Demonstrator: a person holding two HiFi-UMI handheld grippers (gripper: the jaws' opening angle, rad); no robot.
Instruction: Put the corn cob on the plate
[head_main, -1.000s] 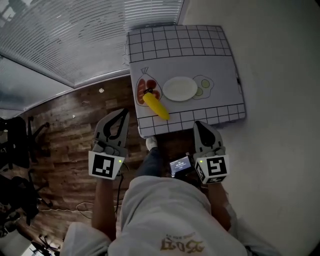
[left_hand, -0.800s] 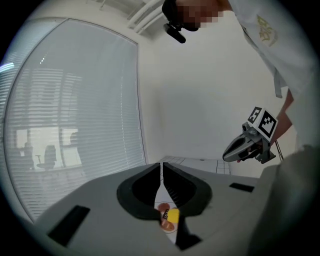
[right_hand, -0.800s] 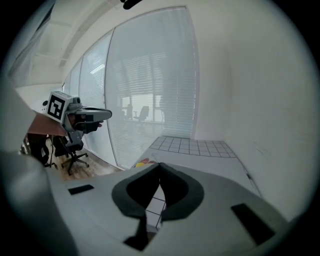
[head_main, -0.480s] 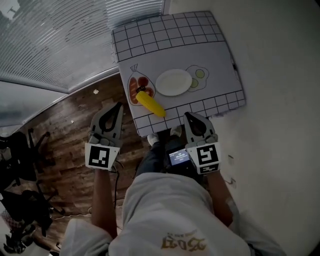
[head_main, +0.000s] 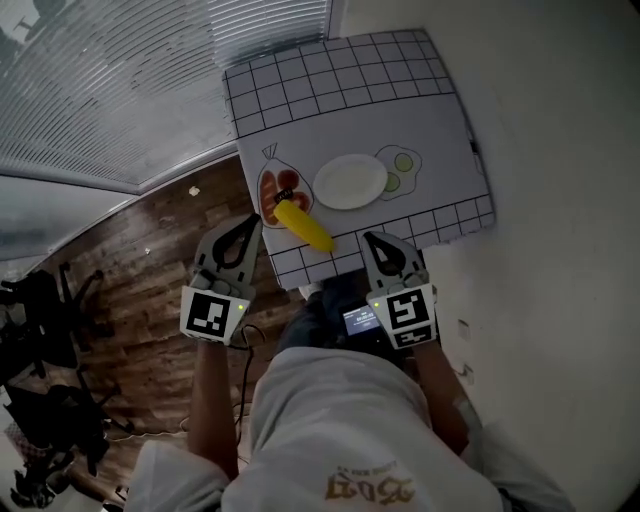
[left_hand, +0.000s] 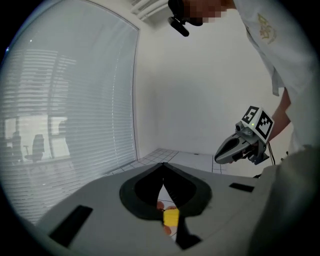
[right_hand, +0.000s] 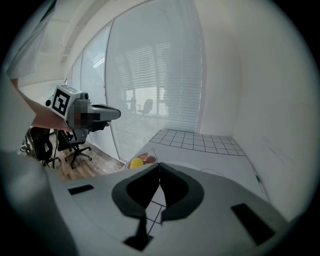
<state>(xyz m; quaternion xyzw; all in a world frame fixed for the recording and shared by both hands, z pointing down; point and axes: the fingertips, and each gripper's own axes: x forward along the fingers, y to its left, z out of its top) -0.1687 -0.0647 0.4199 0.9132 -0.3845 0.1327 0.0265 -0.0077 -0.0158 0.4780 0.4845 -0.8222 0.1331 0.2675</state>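
Observation:
A yellow corn cob (head_main: 304, 226) lies on the white gridded table (head_main: 330, 90), partly over a printed red picture, just left of a white plate (head_main: 350, 181). My left gripper (head_main: 248, 222) hangs shut and empty beside the table's near left edge, a short way left of the cob. My right gripper (head_main: 370, 240) is shut and empty over the table's near edge, right of the cob. Through the left gripper's closed jaws the cob's end (left_hand: 171, 217) shows. The right gripper view has the cob (right_hand: 135, 162) at the table's near left.
A printed picture of green slices (head_main: 400, 170) lies right of the plate. Wooden floor (head_main: 150, 270) and window blinds (head_main: 110, 80) are to the left, a white wall (head_main: 560, 200) to the right. Office chairs (head_main: 40, 300) stand at far left. A small screen device (head_main: 358, 320) hangs at the person's waist.
Both grippers have moved forward and closer to the table's near edge, on either side of the corn cob. Their jaws stayed shut. The cob and plate have not moved.

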